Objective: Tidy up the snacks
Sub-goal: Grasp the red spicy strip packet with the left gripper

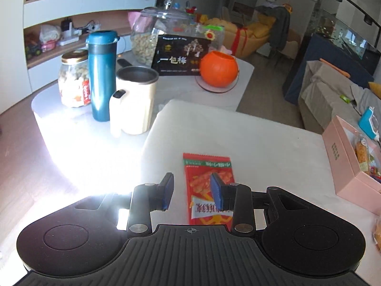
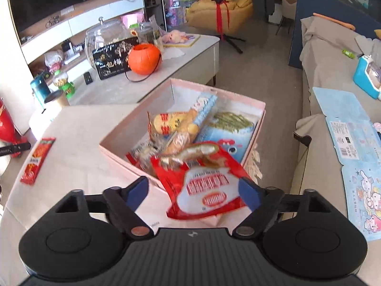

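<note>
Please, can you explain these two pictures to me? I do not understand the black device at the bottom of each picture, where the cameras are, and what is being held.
The black device is a hand-held tool with two fingers; a person carries one in each hand. Each tool has a wide-angle camera looking forward along its fingers, so one picture comes from the left tool and the other from the right.

In the left picture, the left gripper is above a red snack packet lying flat on the white table. Its fingers are apart and hold nothing.

In the right picture, the right gripper is at a pink box full of snacks. A red and white snack bag lies over the box's near edge, between the fingers. They do not seem to press on it, so it looks released.
</note>
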Demonstrator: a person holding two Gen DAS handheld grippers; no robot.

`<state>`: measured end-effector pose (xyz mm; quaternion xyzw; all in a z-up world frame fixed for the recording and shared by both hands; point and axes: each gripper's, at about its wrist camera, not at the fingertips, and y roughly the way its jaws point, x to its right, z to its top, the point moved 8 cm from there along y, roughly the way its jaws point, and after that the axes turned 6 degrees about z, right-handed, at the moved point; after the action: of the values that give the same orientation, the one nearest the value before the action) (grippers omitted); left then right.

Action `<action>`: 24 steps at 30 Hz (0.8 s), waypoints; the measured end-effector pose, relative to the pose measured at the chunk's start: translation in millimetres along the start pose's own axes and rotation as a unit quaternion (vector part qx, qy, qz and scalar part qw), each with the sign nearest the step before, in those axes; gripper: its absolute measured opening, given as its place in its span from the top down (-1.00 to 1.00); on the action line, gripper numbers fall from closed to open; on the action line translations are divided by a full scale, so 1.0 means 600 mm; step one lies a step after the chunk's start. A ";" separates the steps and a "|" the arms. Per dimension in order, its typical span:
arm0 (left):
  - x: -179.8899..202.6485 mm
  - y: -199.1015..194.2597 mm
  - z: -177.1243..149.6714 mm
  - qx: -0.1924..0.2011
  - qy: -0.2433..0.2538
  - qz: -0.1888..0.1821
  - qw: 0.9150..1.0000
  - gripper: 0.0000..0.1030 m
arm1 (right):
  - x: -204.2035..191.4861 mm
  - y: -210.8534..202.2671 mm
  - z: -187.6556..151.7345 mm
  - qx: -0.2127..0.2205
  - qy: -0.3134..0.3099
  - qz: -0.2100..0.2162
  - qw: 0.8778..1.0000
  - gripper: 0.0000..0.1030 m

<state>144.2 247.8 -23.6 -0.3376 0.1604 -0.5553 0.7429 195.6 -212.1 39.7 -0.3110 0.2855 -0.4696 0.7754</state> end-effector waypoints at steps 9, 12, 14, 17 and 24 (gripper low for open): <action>0.063 0.024 -0.028 -0.011 0.016 -0.049 0.999 0.27 | 0.062 -0.015 -0.034 0.021 0.111 0.019 0.993 -0.33; 0.132 0.014 -0.055 -0.020 0.030 -0.098 0.994 0.28 | 0.063 -0.009 -0.039 0.019 0.122 0.021 0.992 -0.26; 0.177 -0.001 -0.081 -0.029 0.023 -0.137 0.990 0.28 | 0.055 -0.007 -0.033 0.029 0.115 0.022 0.993 0.05; 0.235 -0.024 -0.126 -0.038 0.014 -0.178 0.983 0.28 | 0.034 0.006 -0.007 0.037 0.082 0.003 0.996 0.20; 0.277 -0.073 -0.174 -0.002 0.093 -0.150 0.984 0.27 | 0.001 0.091 0.053 0.019 0.051 -0.019 0.998 0.43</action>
<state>103.8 51.9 -46.2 -0.3062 0.1779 -0.6889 0.6325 249.1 -186.1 19.1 -0.2771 0.3098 -0.5047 0.7567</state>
